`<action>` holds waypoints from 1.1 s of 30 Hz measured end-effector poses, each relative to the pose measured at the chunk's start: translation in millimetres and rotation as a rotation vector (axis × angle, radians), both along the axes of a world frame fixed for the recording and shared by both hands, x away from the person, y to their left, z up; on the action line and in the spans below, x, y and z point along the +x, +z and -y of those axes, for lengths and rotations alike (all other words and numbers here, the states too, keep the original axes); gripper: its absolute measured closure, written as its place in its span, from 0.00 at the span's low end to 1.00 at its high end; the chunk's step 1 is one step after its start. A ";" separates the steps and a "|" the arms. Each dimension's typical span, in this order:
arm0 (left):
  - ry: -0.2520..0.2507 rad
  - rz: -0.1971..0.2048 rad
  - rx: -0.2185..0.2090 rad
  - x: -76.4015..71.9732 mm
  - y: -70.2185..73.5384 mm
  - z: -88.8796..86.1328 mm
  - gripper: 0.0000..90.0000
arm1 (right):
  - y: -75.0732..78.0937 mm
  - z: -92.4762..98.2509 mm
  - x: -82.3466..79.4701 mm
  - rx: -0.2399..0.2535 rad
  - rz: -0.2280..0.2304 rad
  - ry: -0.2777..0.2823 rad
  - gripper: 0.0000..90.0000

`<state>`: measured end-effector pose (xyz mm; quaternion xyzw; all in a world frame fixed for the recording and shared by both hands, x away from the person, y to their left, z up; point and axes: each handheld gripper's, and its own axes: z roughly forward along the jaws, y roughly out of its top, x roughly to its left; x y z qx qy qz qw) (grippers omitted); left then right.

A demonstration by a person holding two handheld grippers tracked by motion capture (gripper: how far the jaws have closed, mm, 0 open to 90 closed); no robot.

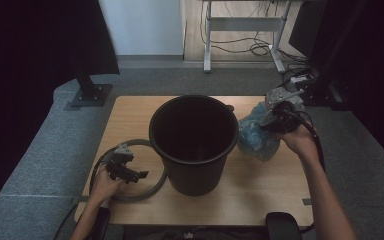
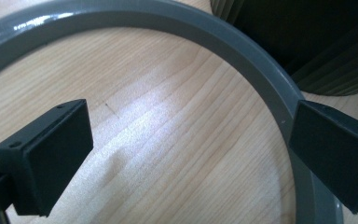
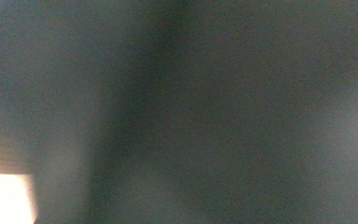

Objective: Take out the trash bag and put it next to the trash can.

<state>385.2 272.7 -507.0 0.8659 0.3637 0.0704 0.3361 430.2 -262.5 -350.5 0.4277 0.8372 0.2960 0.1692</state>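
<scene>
A black ribbed plastic bin (image 1: 194, 142) is standing upright and open-mouthed in the middle of the wooden table (image 1: 260, 190), and everything else is lying in relation to it.

To the bin's left, a grey plastic ring (image 1: 150, 192) is lying flat on the table, its far side running up against the bin's lower wall. The left gripper (image 1: 130, 172) is hovering over the near-left part of this ring, held in the person's left hand (image 1: 102, 187). In the left gripper view its jaws are standing spread wide, one over the bare wood inside the ring (image 2: 242, 44) and the other over the ring's band, with nothing pinched between them; the bin's ribbed wall (image 2: 317, 42) is showing at the upper right corner.

To the bin's right, a crumpled pale blue plastic bag (image 1: 255, 137) is resting against the bin's upper side, near its rim. The right gripper (image 1: 275, 120) is sitting at the bag's far-right edge, held by the person's right hand (image 1: 297, 137). The right gripper view is blurring into a dark grey-blue haze, so whether those jaws are pinching the bag or merely standing by it cannot be told.
</scene>
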 end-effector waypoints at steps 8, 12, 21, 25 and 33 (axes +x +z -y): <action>0.010 0.000 -0.007 -2.7 -7.9 -0.4 0.00 | -30.9 -5.9 16.7 0.022 0.000 -0.041 0.79; 0.013 0.000 0.001 -3.4 -10.2 -1.6 0.00 | -44.1 -11.8 29.4 0.022 0.004 -0.062 0.79; 0.017 -0.008 -0.006 -4.2 -14.0 -4.5 0.00 | -69.0 -29.2 53.3 0.033 0.009 -0.077 0.76; 0.010 -0.011 -0.006 -5.0 -15.4 -3.1 0.00 | -79.5 -31.7 61.2 0.059 -0.006 -0.094 0.63; -0.006 -0.023 -0.012 -4.5 -16.9 -1.9 0.00 | -74.6 -23.7 41.2 0.062 -0.014 -0.104 0.26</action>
